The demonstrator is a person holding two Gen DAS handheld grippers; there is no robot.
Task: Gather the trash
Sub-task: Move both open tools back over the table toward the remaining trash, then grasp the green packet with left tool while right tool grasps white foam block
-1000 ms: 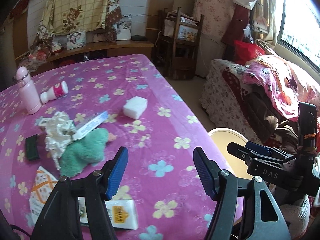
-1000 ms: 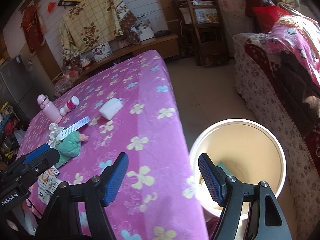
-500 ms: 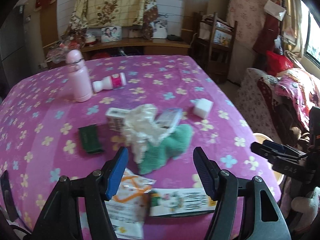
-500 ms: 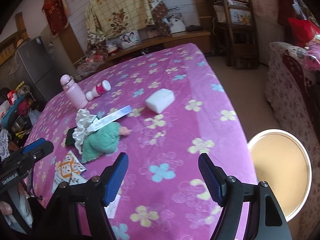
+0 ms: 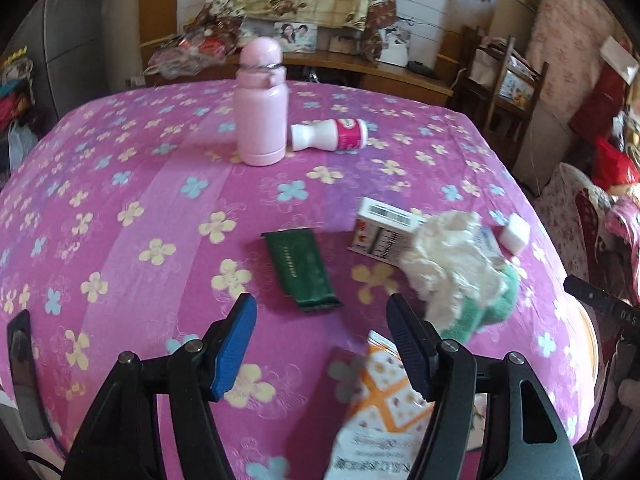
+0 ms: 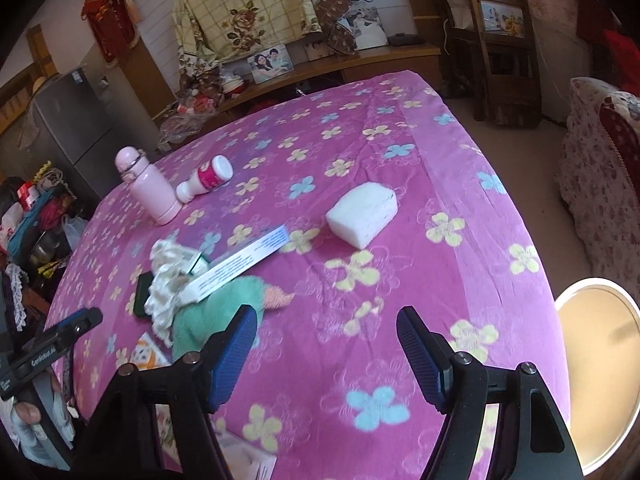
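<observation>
Left gripper [image 5: 322, 346] open, empty, over green wrapper [image 5: 302, 270] lying flat on tablecloth [image 5: 120, 184], long axis running away from camera, slightly rightward. Right gripper [image 6: 326, 354] open, empty. Long white box [image 6: 240, 263] across tissue [image 6: 168, 284]; print unreadable. Bin [image 6: 600, 364] beside table.

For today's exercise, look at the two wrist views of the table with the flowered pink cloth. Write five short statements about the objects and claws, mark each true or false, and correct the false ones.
1. The pink flask stands upright. True.
2. The white bottle with the pink label stands upright. False: it lies on its side beside the flask.
3. The left claw grips the dark green packet. False: its jaws are open and empty; the packet lies on the cloth ahead of them.
4. The right claw is open with nothing between its jaws. True.
5. The white sponge block sits in the bin. False: it lies on the cloth.
</observation>
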